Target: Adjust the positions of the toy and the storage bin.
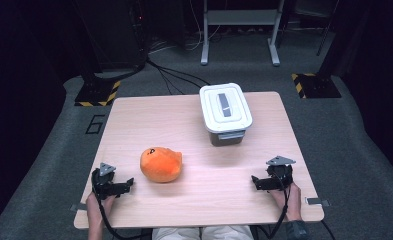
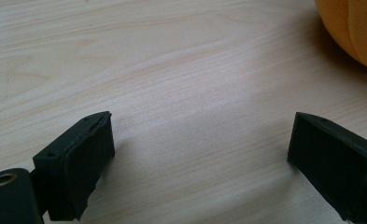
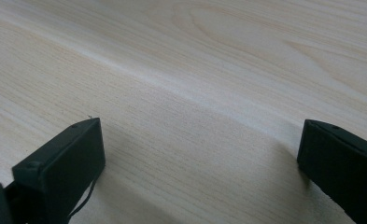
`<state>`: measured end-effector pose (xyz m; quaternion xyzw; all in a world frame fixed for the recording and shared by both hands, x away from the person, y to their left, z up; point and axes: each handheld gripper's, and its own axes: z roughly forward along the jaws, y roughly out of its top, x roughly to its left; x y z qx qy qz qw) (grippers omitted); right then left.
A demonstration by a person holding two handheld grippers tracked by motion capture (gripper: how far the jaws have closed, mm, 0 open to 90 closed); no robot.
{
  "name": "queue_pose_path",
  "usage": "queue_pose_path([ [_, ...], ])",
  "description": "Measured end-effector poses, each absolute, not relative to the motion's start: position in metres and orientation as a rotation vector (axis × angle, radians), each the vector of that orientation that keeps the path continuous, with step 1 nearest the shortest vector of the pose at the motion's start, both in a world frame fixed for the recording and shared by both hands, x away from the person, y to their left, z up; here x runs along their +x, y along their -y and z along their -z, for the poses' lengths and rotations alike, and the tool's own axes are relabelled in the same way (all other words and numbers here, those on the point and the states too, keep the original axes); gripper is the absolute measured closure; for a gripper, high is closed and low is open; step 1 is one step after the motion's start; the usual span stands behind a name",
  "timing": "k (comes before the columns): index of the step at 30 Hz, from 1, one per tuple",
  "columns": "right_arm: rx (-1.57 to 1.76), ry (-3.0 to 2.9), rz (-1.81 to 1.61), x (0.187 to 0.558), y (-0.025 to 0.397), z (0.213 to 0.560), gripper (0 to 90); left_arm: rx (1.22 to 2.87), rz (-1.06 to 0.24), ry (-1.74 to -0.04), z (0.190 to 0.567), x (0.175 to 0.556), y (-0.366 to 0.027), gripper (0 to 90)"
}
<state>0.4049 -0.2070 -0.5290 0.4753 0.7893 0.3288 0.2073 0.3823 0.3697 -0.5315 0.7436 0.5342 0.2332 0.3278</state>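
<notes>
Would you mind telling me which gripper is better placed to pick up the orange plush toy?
Left. The left gripper sits open right beside the round orange plush toy; the right gripper, also open, is across the wooden table.

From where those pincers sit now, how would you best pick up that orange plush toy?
Probably across the orange plush toy's rounded middle, coming from its near-left side with the left tool, whose jaws stand wide open close by. It looks soft and squat, so squeezing the bulging sides should hold it.

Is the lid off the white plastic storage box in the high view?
No, the white plastic storage box at the far side of the light wooden table has its white lid seated flat on top.
</notes>
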Motion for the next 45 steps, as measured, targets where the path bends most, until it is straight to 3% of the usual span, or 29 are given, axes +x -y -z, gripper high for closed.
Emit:
queue_pose_path([
  [16, 1.343, -2.217, -0.976, 0.397, 0.206, 0.516, 0.3, 1.944, -0.611, -1.404, 0.531, 0.382, -0.370, 7.1],
  [45, 1.159, -2.324, -1.031, 0.398, 0.145, 0.486, 1.3, 1.941, -0.613, -1.408, 0.531, 0.382, -0.369, 7.1],
])
